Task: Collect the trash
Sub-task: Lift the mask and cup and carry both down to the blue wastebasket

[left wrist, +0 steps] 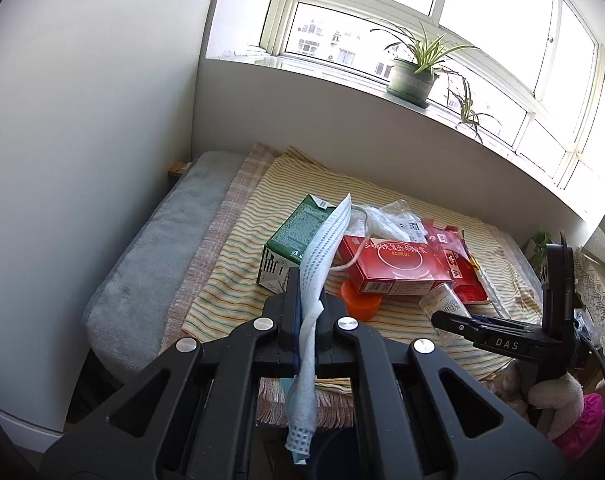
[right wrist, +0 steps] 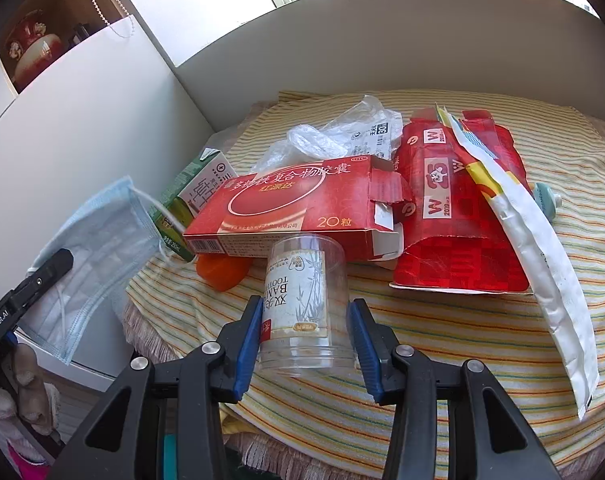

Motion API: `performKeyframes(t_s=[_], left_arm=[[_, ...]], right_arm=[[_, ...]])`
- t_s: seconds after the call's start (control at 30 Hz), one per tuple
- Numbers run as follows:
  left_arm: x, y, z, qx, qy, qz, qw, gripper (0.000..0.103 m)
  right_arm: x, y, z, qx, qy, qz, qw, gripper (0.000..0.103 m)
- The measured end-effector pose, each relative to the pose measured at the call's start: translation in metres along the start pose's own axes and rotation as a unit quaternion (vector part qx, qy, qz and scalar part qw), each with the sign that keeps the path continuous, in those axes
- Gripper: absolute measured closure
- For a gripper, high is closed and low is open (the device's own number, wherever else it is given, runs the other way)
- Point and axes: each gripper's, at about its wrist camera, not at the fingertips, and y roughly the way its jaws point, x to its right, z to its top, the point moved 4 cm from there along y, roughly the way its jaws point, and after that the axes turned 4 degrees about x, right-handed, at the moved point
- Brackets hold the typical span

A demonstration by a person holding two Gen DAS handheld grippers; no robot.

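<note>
My left gripper (left wrist: 308, 300) is shut on a blue face mask (left wrist: 322, 256), held above the near edge of the striped cloth; the mask also shows in the right wrist view (right wrist: 90, 256). My right gripper (right wrist: 304, 312) is open, its blue pads on either side of a clear toothpick jar (right wrist: 302, 304) lying on the cloth; a gap shows at the right pad. Behind the jar lie a red medicine box (right wrist: 298, 204), an orange cap (right wrist: 222, 272), a green carton (right wrist: 194, 188), a red torn packet (right wrist: 458, 216), a white pouch (right wrist: 542, 264) and clear plastic wrap (right wrist: 342, 132).
The trash lies on a striped cloth (right wrist: 422, 360) over a cushioned surface by a white wall (left wrist: 82, 160). A potted plant (left wrist: 414, 72) stands on the window sill behind. Soft toys (left wrist: 558, 400) lie low at the right.
</note>
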Motion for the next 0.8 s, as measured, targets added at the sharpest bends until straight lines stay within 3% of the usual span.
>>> performKeyframes(t_s=[0.4, 0.8], left_arm=[[0.012, -0.028, -0.007, 0.011, -0.004, -0.032, 0.9994, 0.102], [0.055, -0.073, -0.045, 0.004, 0.027, -0.090, 0.9956, 0.102]], right_arm=[[-0.011, -0.032, -0.008, 0.016, -0.013, 0.030, 0.999, 0.058], [-0.017, -0.097, -0.032, 0.049, -0.034, 0.056, 0.997, 0.058]])
